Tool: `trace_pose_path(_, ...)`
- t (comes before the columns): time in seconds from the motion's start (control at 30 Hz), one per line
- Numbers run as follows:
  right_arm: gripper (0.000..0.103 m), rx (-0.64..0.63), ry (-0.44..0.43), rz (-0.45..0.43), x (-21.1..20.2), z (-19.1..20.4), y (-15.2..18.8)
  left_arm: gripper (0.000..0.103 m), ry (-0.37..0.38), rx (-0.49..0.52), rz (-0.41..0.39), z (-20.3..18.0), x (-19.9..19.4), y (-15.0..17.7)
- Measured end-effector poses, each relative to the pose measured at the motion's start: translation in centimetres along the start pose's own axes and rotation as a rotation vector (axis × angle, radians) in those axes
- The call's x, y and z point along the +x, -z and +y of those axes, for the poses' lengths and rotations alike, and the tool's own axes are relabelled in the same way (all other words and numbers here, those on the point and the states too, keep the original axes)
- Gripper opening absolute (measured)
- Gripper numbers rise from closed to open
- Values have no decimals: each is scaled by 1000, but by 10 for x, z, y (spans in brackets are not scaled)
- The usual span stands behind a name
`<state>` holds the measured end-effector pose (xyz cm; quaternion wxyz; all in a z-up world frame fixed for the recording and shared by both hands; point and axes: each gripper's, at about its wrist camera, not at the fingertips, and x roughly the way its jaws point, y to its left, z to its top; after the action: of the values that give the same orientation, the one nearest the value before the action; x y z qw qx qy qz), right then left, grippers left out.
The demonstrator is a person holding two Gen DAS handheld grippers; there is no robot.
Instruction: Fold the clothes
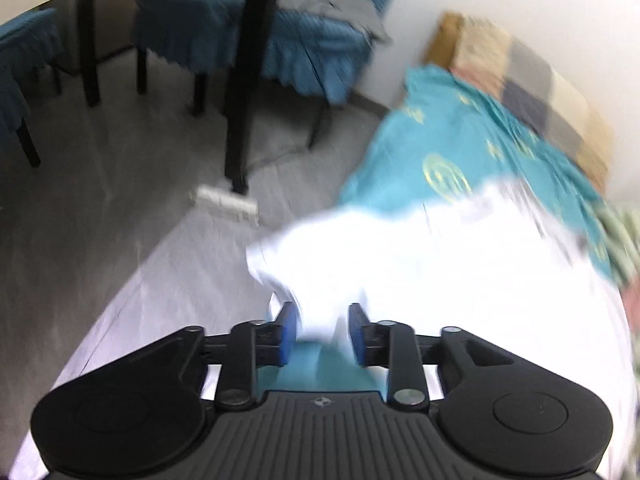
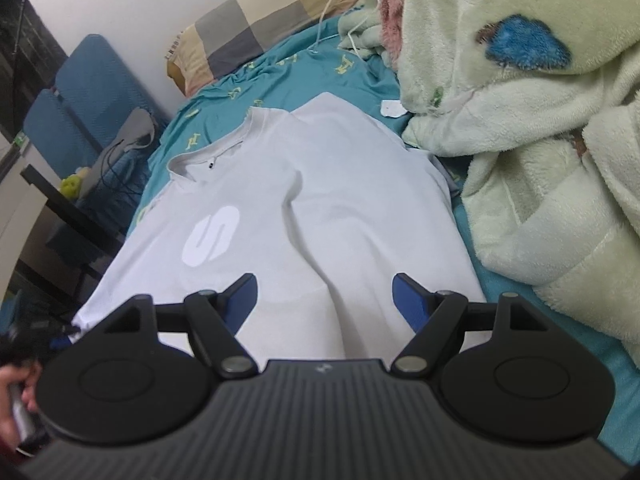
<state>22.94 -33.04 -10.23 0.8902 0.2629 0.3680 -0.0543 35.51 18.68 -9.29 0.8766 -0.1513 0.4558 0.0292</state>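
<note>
Two grippers, split roles. Left gripper (image 1: 322, 330): jaws pinching a bunched edge of the white tee (image 2: 304, 216), lifting it clear of the bed (image 2: 280, 88), likely to carry a fold across; that view is blurred. Right gripper (image 2: 325, 298): jaws spread, hovering over the tee's lower half, holding nothing. Tee lies face-up on the teal sheet beside a fleece blanket (image 2: 520, 120). Only print: a white "S" logo (image 2: 212, 236).

a large white letter "s" logo (image 2: 211, 236) is printed on the white t-shirt (image 2: 320, 208); no other readable text.
</note>
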Motion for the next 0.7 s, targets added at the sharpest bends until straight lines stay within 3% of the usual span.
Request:
trace_pose_path(0.1,76,-19,-8,-6,-8,3,3,46,53,121,136,-12,-39,48)
trace_pose_path(0.23,76,-33,-26,-19,-24,4,6,70,147,287,320,-47,-83,121)
trace_pose_path(0.27,76,-39,-26,-25,-28,5,7,76,131,336,351,-58,-87,137)
trace_pose_path(0.33,76,-50,-26,-37,-36,5,8,78,98,435,412,-80,-95,168)
trace_pose_path(0.43,76,-63,-25,-51,-46,4,11,78,-59,564,444,-98,-87,195)
trace_pose_path(0.47,76,-66,-21,-55,-49,2,12,78,-79,562,452,-93,-85,201)
trace_pose_path(0.6,76,-53,-9,-70,-56,-8,12,63,-103,549,469,-88,-85,210)
trace_pose_path(0.7,76,3,-19,-79,-60,-21,6,41,-96,544,499,-78,-91,208)
